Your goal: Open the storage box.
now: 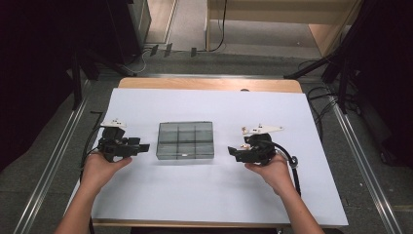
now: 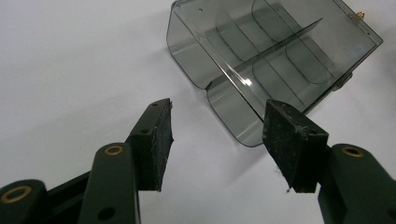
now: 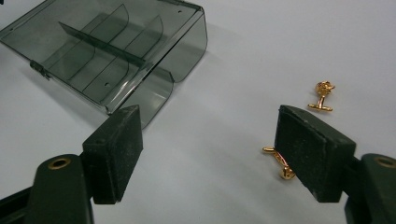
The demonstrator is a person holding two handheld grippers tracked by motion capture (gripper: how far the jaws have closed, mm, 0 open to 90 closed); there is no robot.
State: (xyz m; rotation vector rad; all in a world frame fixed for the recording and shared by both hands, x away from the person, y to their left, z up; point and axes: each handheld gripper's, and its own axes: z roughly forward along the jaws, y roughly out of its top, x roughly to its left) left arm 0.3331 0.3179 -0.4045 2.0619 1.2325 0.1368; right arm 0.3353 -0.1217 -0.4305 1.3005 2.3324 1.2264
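Approach stage, I judge: both claws empty, the left claw (image 2: pixel 217 126) parted narrowly and the right claw (image 3: pixel 208 140) wide, flanking the smoky box (image 1: pixel 185 140) on the surface (image 1: pixel 204 195). Two gold cufflinks (image 3: pixel 323 95) lie beyond my right claw; pinching one comes next.

A glossy smoke-grey clear plastic compartment box (image 1: pixel 185 140) lies on matt white paper sheet (image 1: pixel 195 195), near two shiny gold metal cufflinks (image 3: pixel 322 95).

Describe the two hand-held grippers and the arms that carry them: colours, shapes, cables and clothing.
Both the left gripper and the right gripper are black, blocky tools, each topped by a pale three-cornered plate. Their black jaws end in flat rubbery pads, and the jaw arms carry brass-coloured rivets. A black cable loops from the right one. The forearms are bare, with no sleeves in view.
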